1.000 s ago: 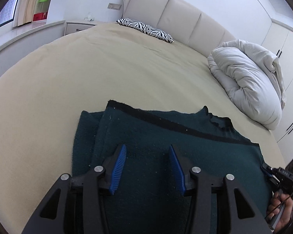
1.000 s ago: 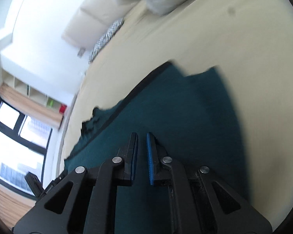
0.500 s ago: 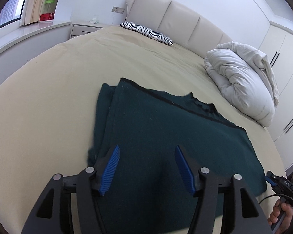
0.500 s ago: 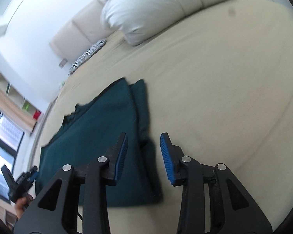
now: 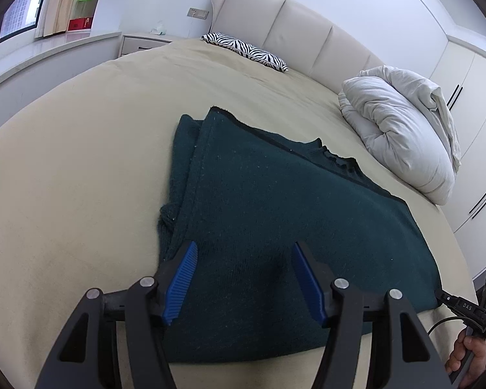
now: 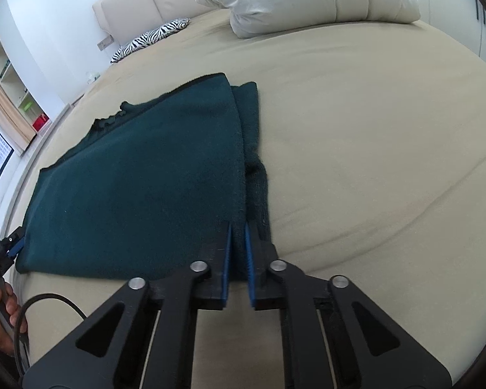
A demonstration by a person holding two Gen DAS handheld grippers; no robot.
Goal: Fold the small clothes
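Observation:
A dark green knitted garment [image 5: 275,214] lies folded flat on the beige bed [image 5: 81,149]; it also shows in the right wrist view [image 6: 139,188]. My left gripper [image 5: 243,259] is open and empty above the garment's near left part. My right gripper [image 6: 238,236] is nearly shut at the garment's near right corner, with the dark fabric edge between its blue pads [image 6: 248,259]. The garment's neckline [image 5: 337,159] lies at the far edge.
A bundled white duvet [image 5: 401,129] sits at the bed's right side. A zebra pillow [image 5: 243,50] lies by the padded headboard [image 5: 291,32]. A nightstand [image 5: 139,43] and window ledge stand to the left. Wardrobe doors [image 5: 463,74] are on the right.
Both grippers pulled back toward the near edge of the garment. The right gripper opened, then closed to a narrow gap at the garment's right corner. The left gripper stayed open.

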